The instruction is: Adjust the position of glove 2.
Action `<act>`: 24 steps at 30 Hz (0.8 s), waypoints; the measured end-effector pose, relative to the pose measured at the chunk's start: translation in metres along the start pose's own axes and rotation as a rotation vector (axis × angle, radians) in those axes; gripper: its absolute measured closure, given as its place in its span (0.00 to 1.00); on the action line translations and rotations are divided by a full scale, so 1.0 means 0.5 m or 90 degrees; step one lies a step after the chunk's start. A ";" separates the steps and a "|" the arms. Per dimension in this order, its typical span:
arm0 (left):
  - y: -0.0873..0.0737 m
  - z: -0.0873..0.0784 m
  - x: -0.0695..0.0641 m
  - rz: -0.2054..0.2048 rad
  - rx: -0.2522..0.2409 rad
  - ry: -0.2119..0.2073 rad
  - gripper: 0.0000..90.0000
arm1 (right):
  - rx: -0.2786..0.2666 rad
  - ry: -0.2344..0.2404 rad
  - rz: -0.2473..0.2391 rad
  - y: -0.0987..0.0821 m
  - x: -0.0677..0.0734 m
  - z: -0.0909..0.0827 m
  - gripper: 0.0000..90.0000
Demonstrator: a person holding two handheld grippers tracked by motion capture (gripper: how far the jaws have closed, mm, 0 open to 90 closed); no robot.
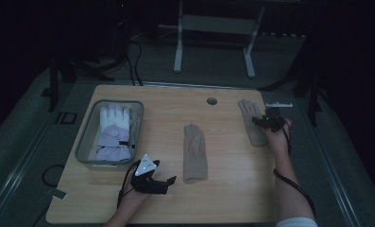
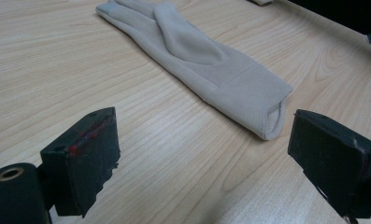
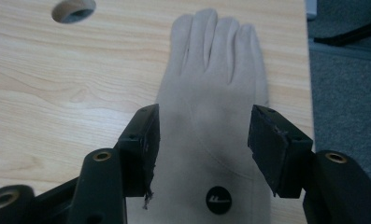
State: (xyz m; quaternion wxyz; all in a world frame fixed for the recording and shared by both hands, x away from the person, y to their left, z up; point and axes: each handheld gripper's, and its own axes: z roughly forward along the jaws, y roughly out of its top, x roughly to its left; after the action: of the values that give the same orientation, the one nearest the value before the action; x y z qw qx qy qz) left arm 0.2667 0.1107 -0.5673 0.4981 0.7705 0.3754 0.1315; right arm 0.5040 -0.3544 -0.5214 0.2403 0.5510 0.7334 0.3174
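Light wooden tabletop (image 1: 223,198) in a dark room, grey floor around it. Right gripper (image 1: 268,120) at 3 o'clock hovers over a flat beige fabric glove (image 3: 216,88), jaws apart, straddling its palm, not pressing. Left gripper (image 1: 162,182) at 7 o'clock, jaws wide, empty, points toward the second beige glove (image 2: 206,60) at centre.

You've got a clear bin (image 1: 83,142) left of centre w/ white-lilac ski gloves (image 1: 113,132) inside. Round cable hole (image 1: 212,101) in the wooden table (image 1: 232,189), top centre. White desk frame (image 1: 213,28) on the floor, top of frame.
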 end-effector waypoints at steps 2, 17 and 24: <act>0.000 0.000 0.000 -0.001 0.000 -0.001 0.11 | 0.010 -0.002 -0.001 -0.002 0.000 0.013 0.49; -0.001 -0.002 -0.004 -0.004 -0.001 -0.002 0.10 | 0.030 -0.043 -0.016 -0.029 0.019 0.044 0.82; 0.001 -0.003 -0.005 -0.002 -0.001 -0.001 0.11 | 0.040 -0.046 0.044 -0.028 0.025 0.036 0.91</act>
State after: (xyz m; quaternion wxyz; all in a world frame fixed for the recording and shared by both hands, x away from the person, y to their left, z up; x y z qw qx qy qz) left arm 0.2642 0.1100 -0.5659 0.4993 0.7696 0.3759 0.1308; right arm 0.5042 -0.3415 -0.5440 0.2381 0.5947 0.7142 0.2819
